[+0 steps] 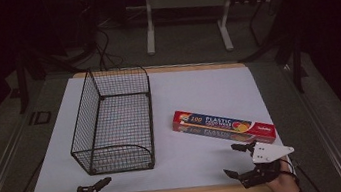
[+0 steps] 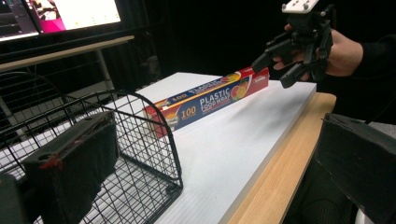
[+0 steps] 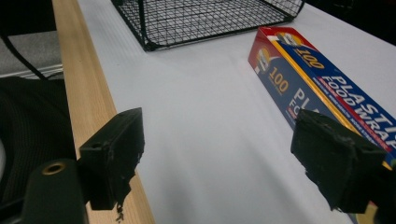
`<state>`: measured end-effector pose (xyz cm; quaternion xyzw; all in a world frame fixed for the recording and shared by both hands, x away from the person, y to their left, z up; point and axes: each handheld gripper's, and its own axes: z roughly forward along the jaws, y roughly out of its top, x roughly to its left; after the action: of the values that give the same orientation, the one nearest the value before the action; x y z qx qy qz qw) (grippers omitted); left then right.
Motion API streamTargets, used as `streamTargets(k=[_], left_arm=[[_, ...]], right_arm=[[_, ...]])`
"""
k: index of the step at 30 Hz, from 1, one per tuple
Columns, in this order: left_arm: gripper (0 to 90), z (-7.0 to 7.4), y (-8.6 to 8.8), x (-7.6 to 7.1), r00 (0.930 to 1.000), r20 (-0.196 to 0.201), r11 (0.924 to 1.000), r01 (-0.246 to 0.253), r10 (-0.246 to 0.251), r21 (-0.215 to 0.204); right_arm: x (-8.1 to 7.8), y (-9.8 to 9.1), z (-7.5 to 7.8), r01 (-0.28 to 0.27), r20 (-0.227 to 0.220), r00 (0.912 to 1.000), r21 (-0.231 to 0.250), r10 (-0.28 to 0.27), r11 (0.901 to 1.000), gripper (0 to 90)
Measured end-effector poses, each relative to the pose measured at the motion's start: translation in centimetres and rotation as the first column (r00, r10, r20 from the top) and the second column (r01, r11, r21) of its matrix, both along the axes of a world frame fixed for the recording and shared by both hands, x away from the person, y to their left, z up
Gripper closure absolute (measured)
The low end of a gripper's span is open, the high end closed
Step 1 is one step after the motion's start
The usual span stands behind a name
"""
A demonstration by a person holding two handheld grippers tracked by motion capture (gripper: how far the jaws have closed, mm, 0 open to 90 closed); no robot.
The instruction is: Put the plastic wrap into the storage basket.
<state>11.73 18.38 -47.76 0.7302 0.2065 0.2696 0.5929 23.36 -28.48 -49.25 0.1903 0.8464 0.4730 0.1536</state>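
Right gripper: jaws spread wide, nothing between them; held at the table's near right corner, just beside the near end of the box, not touching.

Left gripper: jaws apart and empty, at the near edge by the basket's front.

Box: long, flat carton of plastic food wrap, red ends, blue panel with white lettering; lies on the white sheet right of the basket and apart from it, angled. Looks intact and closed.

Basket: black wire mesh, open top, empty.

Progress, as judged: the likely work is moving the box into the basket. Grasp not yet made; pick-up, carry and placing all remain.
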Motion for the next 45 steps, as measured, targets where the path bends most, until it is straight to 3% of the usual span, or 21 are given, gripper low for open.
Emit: streamTargets(k=[7,10,11,16,21,23,26,32,45], left_arm=[[0.1,0.0,0.0,-0.1,1.0,0.001,1.0,0.004,-0.004,-0.006],[0.1,0.0,0.0,-0.1,1.0,-0.001,1.0,0.007,-0.007,-0.002],[0.1,0.0,0.0,-0.2,1.0,-0.001,1.0,0.009,-0.009,-0.003],[0.1,0.0,-0.1,-0.3,0.9999,-0.003,0.9999,0.016,-0.016,-0.002],[0.0,0.0,0.0,-0.6,1.0,-0.004,1.0,0.007,-0.007,0.0],[0.0,0.0,-0.1,-0.7,1.0,-0.004,1.0,0.004,-0.004,0.003],[0.0,-0.1,-0.1,-0.6,0.9999,-0.008,1.0,0.008,-0.008,0.001],[0.1,-0.1,-0.2,-0.6,0.9997,-0.018,0.9999,0.016,-0.016,0.003],[0.1,-0.1,-0.2,-0.5,0.9996,-0.023,0.9999,0.015,-0.015,0.004]], right_arm=[[-0.3,1.0,-0.2,-0.068,0.023,0.9973,-0.072,0.07,0.9951,17.5],[-0.6,1.3,0.1,-0.064,0.018,0.9977,-0.06,0.066,0.9961,13.9],[-0.8,1.4,0.6,-0.054,-0.018,0.9984,-0.04,0.054,0.9977,12.9],[-0.7,1.5,1.2,-0.071,-0.045,0.9965,-0.023,0.07,0.9972,11.0],[-0.6,1.5,2.3,-0.065,-0.028,0.9975,0.007,0.065,0.9979,10.4],[-0.8,1.3,3.1,-0.046,0.011,0.9989,0.002,0.046,0.999,9.9],[-1.0,1.2,3.7,-0.036,0.034,0.9988,-0.006,0.037,0.9993,9.6],[-0.7,1.4,4.2,-0.043,0.043,0.9981,-0.031,0.045,0.9986,9.7],[1.7,0.8,6.1,-0.019,0.042,0.9989,-0.069,0.022,0.9975,14.1]])
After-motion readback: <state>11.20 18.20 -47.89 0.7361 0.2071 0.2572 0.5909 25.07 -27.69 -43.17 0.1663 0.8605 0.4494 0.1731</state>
